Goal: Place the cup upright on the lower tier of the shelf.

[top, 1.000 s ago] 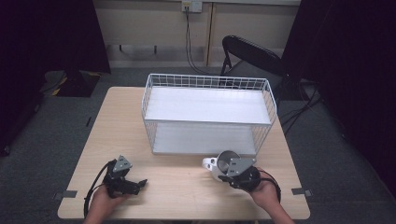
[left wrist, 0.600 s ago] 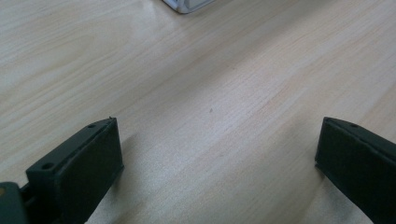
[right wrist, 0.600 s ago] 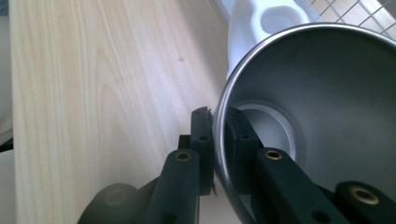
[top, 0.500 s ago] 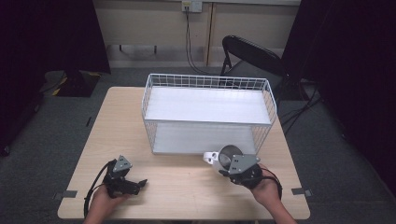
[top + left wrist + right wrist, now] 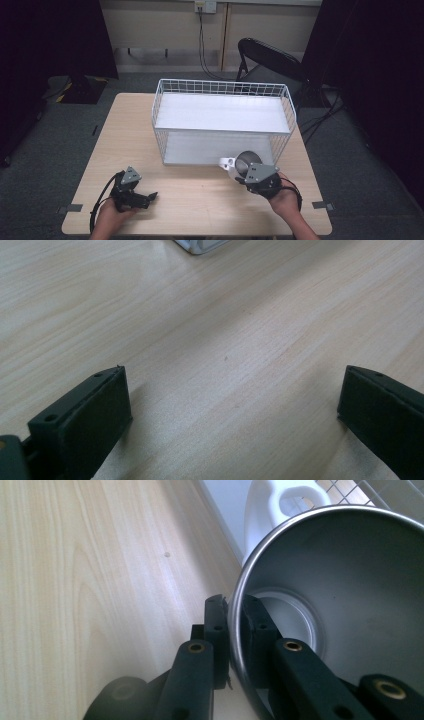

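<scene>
Right tool [image 5: 243, 176] clenched on the rim of a steel cup [image 5: 340, 605] with white handle, held just in front of the wire basket [image 5: 222, 117], left tool [image 5: 230, 415] released, resting on the tabletop [image 5: 195, 195]

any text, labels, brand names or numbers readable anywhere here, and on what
None: no readable text in any view.
The cup shows bare metal inside and a plain white handle.
The basket, the table and both grippers, left and right, carry no legible marks.
The wall outlet is too small to tell.
</scene>
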